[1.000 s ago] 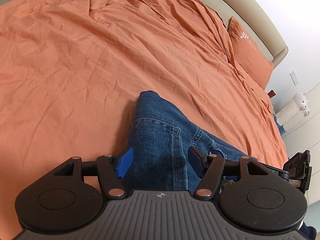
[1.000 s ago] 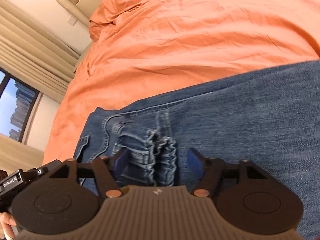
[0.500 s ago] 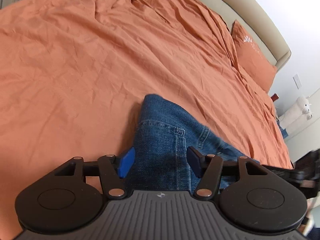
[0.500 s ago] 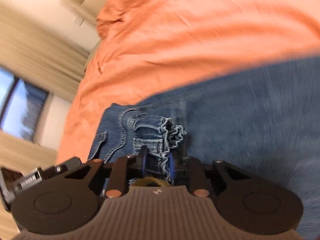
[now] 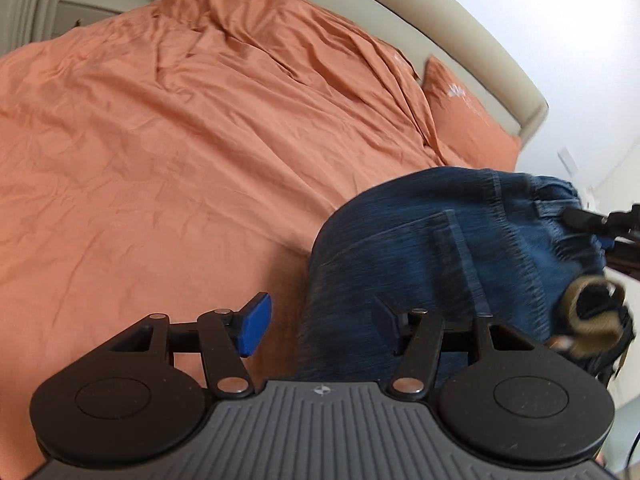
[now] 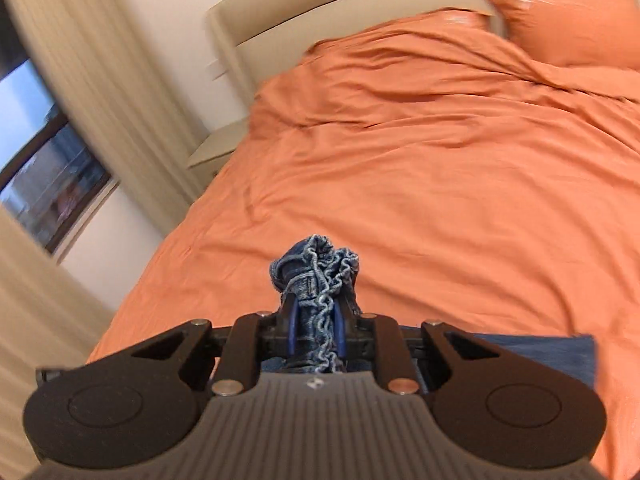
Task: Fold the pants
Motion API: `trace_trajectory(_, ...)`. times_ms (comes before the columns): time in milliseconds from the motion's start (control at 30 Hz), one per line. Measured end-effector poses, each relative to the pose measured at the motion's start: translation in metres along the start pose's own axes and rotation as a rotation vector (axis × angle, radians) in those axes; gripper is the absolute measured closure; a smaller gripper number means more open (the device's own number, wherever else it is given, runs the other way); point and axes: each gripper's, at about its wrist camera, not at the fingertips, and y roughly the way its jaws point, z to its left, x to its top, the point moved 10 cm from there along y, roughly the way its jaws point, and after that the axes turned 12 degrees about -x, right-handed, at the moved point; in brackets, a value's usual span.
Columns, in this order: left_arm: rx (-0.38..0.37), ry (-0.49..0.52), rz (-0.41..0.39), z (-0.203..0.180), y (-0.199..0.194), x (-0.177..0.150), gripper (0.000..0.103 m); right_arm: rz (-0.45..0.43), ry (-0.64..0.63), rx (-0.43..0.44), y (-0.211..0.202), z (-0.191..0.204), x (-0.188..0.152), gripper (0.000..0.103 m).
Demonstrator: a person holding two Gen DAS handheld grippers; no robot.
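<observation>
Between the blue pads of the right gripper (image 6: 314,330), a bunched, frayed edge of the jeans (image 6: 316,276) is pinched; the jaws are pressed together on the denim, and the gathered cloth stands up beyond the fingertips. Below and to the right of the gripper, a flat strip of denim is seen over the orange bedspread (image 6: 440,160), so the garment is judged to be raised by one end.

The left gripper (image 5: 320,322) is held spread, with nothing pressed between its pads. Part of the denim lies in the gap toward the far pad, untouched as far as can be told.

The step in hand is judged to be the lifting of one end for a fold. The next move calls for a second hold by the left gripper, so that the cloth can be laid over evenly.

Only in the left wrist view is the raised bulk of the jeans shown, with a pocket seam and the right gripper blurred at the frame edge. Only in the right wrist view are the pinch itself, the curtain (image 6: 104,92) and the window (image 6: 52,184) shown.
</observation>
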Motion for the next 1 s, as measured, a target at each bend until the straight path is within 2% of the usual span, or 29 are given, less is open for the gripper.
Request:
trace_trajectory(133,-0.004,0.023,0.043,-0.006,0.017,-0.015,0.037,0.004,0.106,-0.055,-0.012,-0.078,-0.006,0.089)
trace_trajectory(233,-0.002,0.026,0.080,-0.009,0.033,-0.029,0.037,0.049,0.191,-0.117,-0.002,-0.145,-0.034,0.089)
trace_trajectory(367,0.012,0.052,0.134,-0.012,0.052,-0.046,0.039,0.150,0.310,-0.174,0.046,-0.219,-0.084,0.089)
trace_trajectory(433,0.015,0.067,0.155,-0.013,0.057,-0.054,0.039,0.159,0.319,-0.175,0.061,-0.241,-0.099,0.089)
trace_trajectory(633,0.039,0.105,0.191,-0.017,0.066,-0.064,0.039,0.161,0.292,-0.203,0.095,-0.268,-0.113,0.090)
trace_trajectory(800,0.045,0.171,0.206,-0.030,0.059,-0.073,0.039,0.172,0.240,-0.276,0.100,-0.268,-0.119,0.071)
trace_trajectory(867,0.033,0.209,0.209,-0.039,0.049,-0.078,0.039,0.127,0.197,-0.301,0.084,-0.260,-0.117,0.070)
trace_trajectory(933,0.015,0.253,0.234,-0.048,0.038,-0.084,0.037,0.043,0.152,-0.347,0.057,-0.251,-0.116,0.070)
trace_trajectory(1000,-0.009,0.301,0.263,-0.059,0.028,-0.095,0.033,-0.039,0.103,-0.357,0.027,-0.236,-0.123,0.070)
